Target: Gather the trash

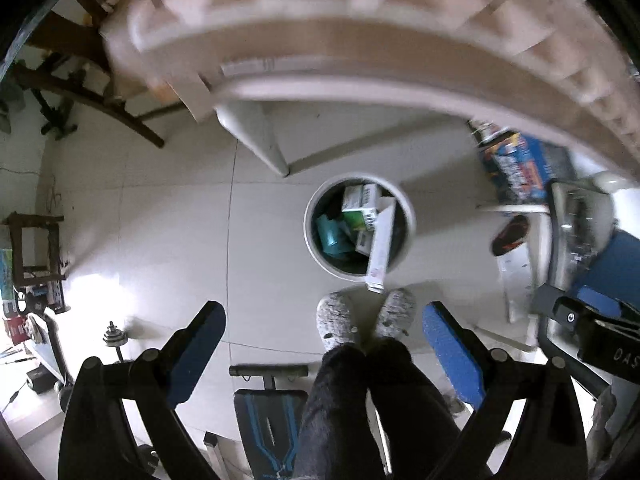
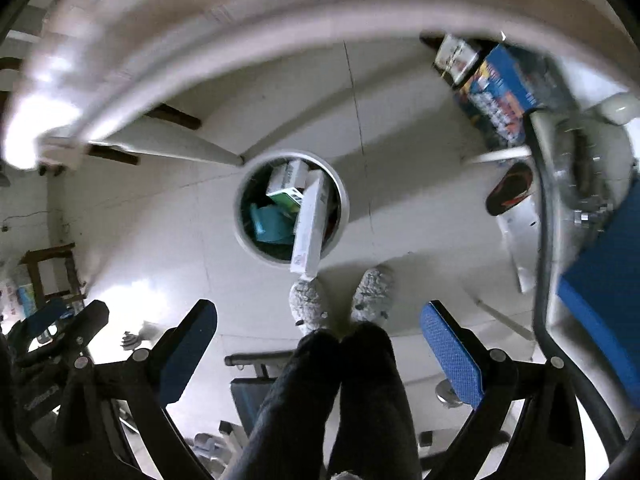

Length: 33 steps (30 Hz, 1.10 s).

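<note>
the big round white plastic table (image 1: 360, 60) curves over the top, blurry. under its edge, on the pale tiled floor, stands the round white trash bin (image 1: 314, 236), just in front of the person's fuzzy grey slippers (image 1: 340, 320). the bin is the landmark here. inside it a long white cardboard box (image 1: 380, 248) leans and pokes out over the rim nearest the slippers. deeper in sit a green and white carton (image 1: 360, 204) and a crumpled teal wrapper (image 1: 330, 234).

the boxes look light and stiff, probably easy to pinch across their thin sides. the wrapper looks soft and squashy.

above the bin, the left gripper (image 1: 324, 344) is spread wide, holding nothing. the right gripper (image 2: 320, 340) is spread wide too, holding nothing.
</note>
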Each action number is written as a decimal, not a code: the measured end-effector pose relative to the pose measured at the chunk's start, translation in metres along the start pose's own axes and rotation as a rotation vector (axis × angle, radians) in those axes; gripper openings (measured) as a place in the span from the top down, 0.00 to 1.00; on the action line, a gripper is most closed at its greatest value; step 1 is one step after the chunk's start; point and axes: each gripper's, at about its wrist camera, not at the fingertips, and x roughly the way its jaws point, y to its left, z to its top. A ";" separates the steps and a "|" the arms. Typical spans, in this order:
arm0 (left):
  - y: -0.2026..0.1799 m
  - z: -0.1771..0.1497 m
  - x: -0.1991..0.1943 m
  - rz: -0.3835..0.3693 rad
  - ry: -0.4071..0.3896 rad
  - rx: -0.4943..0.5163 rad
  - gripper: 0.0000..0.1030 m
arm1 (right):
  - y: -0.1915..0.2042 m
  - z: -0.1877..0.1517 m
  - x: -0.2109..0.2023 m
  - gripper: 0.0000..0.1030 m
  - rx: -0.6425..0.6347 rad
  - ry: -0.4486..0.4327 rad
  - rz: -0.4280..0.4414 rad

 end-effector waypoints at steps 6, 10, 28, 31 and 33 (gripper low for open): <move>-0.009 -0.012 -0.093 -0.082 -0.049 0.026 0.02 | 0.010 -0.034 -0.132 0.00 -0.011 -0.046 0.060; -0.013 -0.022 -0.146 -0.143 -0.082 0.046 0.02 | 0.008 -0.056 -0.198 0.00 -0.015 -0.052 0.118; -0.015 -0.063 -0.278 -0.328 -0.210 0.057 0.02 | 0.015 -0.130 -0.376 0.00 -0.107 -0.158 0.295; -0.014 -0.067 -0.285 -0.330 -0.221 0.061 0.02 | 0.018 -0.133 -0.385 0.00 -0.130 -0.159 0.299; -0.013 -0.068 -0.287 -0.334 -0.222 0.061 0.02 | 0.021 -0.135 -0.389 0.00 -0.145 -0.157 0.300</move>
